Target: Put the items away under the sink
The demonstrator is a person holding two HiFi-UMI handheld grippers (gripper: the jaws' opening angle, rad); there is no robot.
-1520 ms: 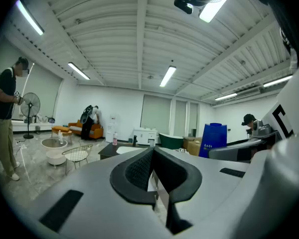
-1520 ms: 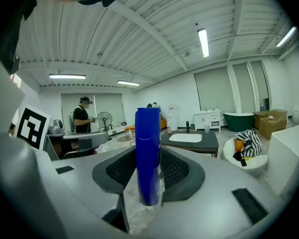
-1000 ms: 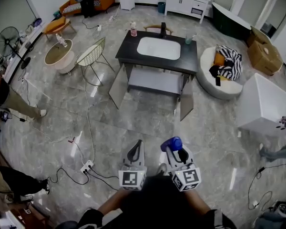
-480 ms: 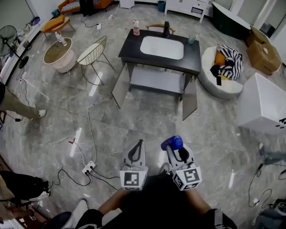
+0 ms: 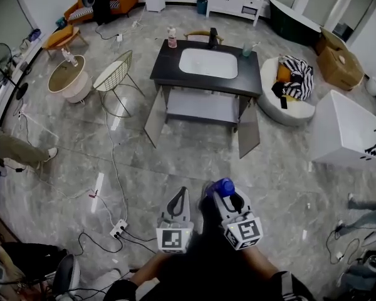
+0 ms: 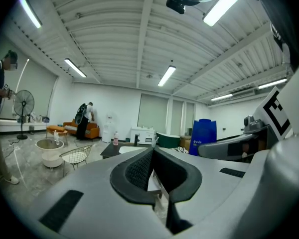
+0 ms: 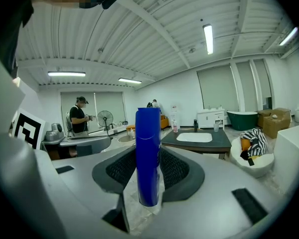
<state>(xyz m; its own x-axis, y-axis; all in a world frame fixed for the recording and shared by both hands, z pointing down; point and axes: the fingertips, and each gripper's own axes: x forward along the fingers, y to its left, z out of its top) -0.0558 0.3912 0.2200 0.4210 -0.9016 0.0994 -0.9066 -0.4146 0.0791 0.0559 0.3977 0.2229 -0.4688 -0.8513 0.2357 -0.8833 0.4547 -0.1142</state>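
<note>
Right gripper view showed the right gripper (image 7: 148, 176) clamped on the lower body of an upright blue bottle (image 7: 148, 133). The left gripper (image 6: 152, 158) was closed and empty. The sink cabinet (image 5: 169, 74), doors open, stood well apart ahead. Risk: the tall bottle could pivot or slip between the pads during carrying. A cabled power strip (image 5: 118, 229) on the floor nearby could snag a foot.

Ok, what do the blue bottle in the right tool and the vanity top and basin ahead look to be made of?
The blue bottle is probably plastic, smooth and semi-glossy: even colour, a soft highlight, a curved cap line. The vanity top is a dark matte slab, maybe stone or laminate; it shows no glare, and I can't tell which. The basin is white, likely glazed ceramic.
</note>
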